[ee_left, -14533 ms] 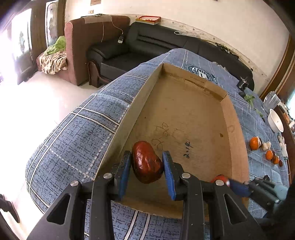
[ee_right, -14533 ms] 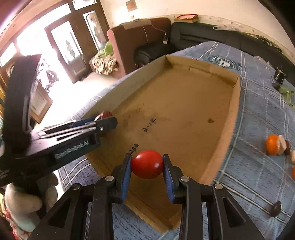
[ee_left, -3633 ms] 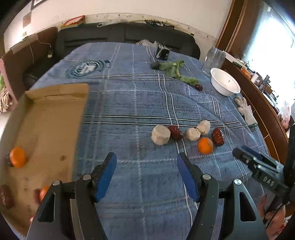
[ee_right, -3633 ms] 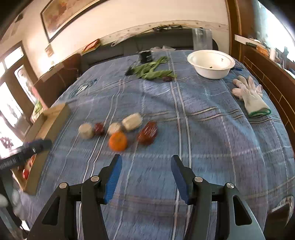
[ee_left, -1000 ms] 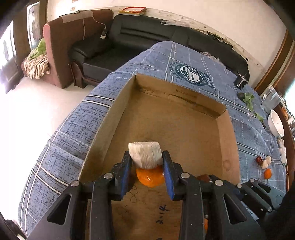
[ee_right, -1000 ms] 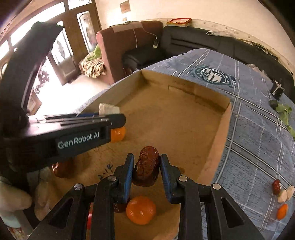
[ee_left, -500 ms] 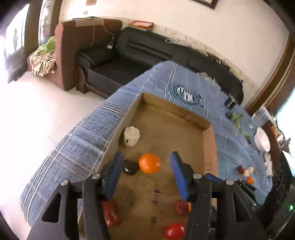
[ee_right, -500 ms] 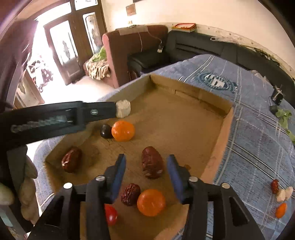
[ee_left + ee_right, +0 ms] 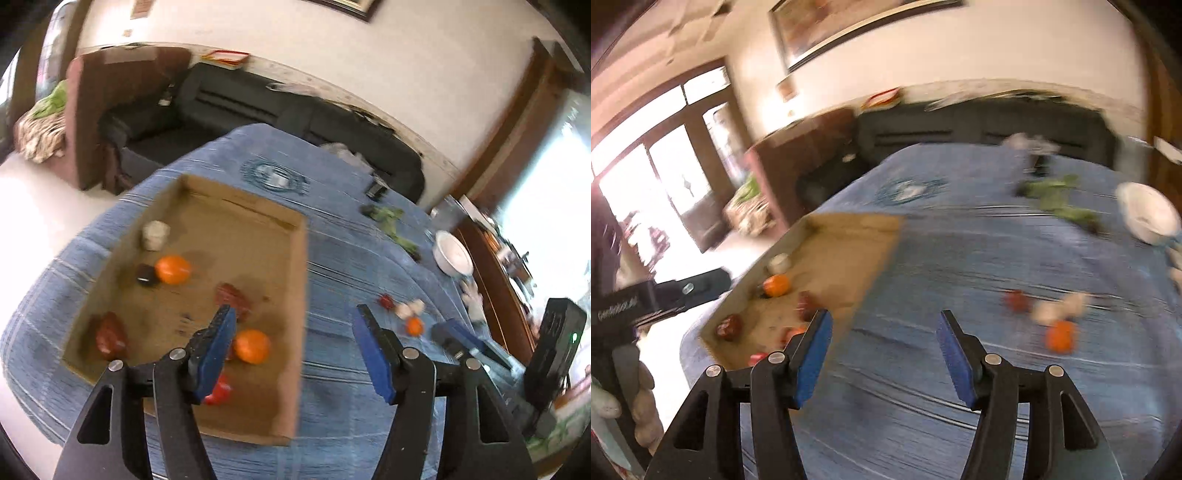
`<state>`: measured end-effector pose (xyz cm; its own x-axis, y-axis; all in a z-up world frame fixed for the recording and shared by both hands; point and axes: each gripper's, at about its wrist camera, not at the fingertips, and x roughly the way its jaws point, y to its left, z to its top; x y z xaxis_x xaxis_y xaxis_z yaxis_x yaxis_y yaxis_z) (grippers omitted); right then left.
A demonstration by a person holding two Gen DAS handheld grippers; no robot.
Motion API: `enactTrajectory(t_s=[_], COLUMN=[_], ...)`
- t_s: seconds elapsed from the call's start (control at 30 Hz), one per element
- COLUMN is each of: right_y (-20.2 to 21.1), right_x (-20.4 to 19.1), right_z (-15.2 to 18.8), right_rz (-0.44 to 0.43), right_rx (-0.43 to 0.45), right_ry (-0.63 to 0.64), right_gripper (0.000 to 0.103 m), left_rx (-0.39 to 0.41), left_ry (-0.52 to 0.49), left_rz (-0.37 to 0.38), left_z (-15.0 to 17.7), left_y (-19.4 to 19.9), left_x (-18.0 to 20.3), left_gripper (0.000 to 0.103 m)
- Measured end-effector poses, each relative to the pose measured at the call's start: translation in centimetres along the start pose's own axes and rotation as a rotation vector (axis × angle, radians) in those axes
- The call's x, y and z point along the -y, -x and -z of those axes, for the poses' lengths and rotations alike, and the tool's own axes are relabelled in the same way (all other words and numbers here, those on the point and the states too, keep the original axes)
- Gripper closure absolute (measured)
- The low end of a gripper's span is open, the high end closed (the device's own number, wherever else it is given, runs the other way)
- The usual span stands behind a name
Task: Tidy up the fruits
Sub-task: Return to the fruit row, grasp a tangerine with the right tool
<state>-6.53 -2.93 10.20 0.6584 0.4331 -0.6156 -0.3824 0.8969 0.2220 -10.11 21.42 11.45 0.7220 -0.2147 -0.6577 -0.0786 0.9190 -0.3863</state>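
Note:
A shallow cardboard box [image 9: 301, 258] lies on the blue checked cloth [image 9: 343, 258]. It holds two oranges [image 9: 172, 269], red dates [image 9: 109, 334], a white chunk [image 9: 155, 234], a dark fruit and a red tomato [image 9: 218, 393]. On the cloth to the right lie a small orange [image 9: 1059, 335], a red date [image 9: 1015, 300] and pale chunks [image 9: 1058, 308]. My left gripper [image 9: 295, 350] is open and empty above the box's right wall. My right gripper [image 9: 882, 354] is open and empty above the cloth, right of the box [image 9: 879, 258]. Both views are blurred.
A white bowl [image 9: 453, 254] and green leaves [image 9: 388, 221] lie at the far right of the table; both also show in the right wrist view, bowl [image 9: 1148, 214]. A black sofa [image 9: 258, 110] and a brown armchair stand behind. The table edge runs left of the box.
Both grippers have swung right, away from the box and toward the loose fruit on the cloth. Both stay open; the white chunk and the date lie in the box.

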Motion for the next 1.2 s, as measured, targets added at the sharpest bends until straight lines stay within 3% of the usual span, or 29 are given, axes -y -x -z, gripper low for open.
enactTrajectory(t_s=[0.1, 0.23, 0.4, 0.6, 0.77, 0.9, 1.07, 1.2], right_y=[2.8, 5.2, 5.5, 1.4, -4.1, -7.0, -8.4, -7.9], right_x=[5.4, 11.6, 16.0, 16.5, 13.7, 12.3, 12.5, 13.4], right_z=[0.6, 1.7, 2.7, 2.8, 1.9, 1.5, 1.4, 1.6], right_rz=[0.096, 0.19, 0.202, 0.135, 0.135, 0.186, 0.147, 0.133], right_rx=[0.024, 0.017, 0.003, -0.065, -0.146, -0.179, -0.171, -0.156], right_ry=[-0.06, -0.166, -0.271, -0.3, -0.175, -0.085, -0.098, -0.131], right_gripper=[0.029, 0.029, 0.029, 0.029, 0.032, 0.046, 0.068, 0.071], left_rx=[-0.037, -0.09, -0.143, -0.178, -0.184, -0.188, -0.197, -0.204], left_ry=[-0.042, -0.1, -0.138, -0.144, -0.118, -0.107, -0.123, -0.13], left_rz=[0.034, 0.058, 0.065, 0.035, 0.011, -0.001, 0.011, 0.036], left_z=[0.9, 2.1, 3.1, 3.8, 3.4, 2.7, 1.7, 1.0], left_y=[-1.3, -3.5, -5.8, -7.8, -8.9, -9.7, -12.0, -15.0], left_x=[2.6, 5.7, 7.7, 8.0, 7.1, 6.8, 8.1, 9.9], left_gripper=[0.038, 0.038, 0.038, 0.038, 0.038, 0.038, 0.038, 0.038])
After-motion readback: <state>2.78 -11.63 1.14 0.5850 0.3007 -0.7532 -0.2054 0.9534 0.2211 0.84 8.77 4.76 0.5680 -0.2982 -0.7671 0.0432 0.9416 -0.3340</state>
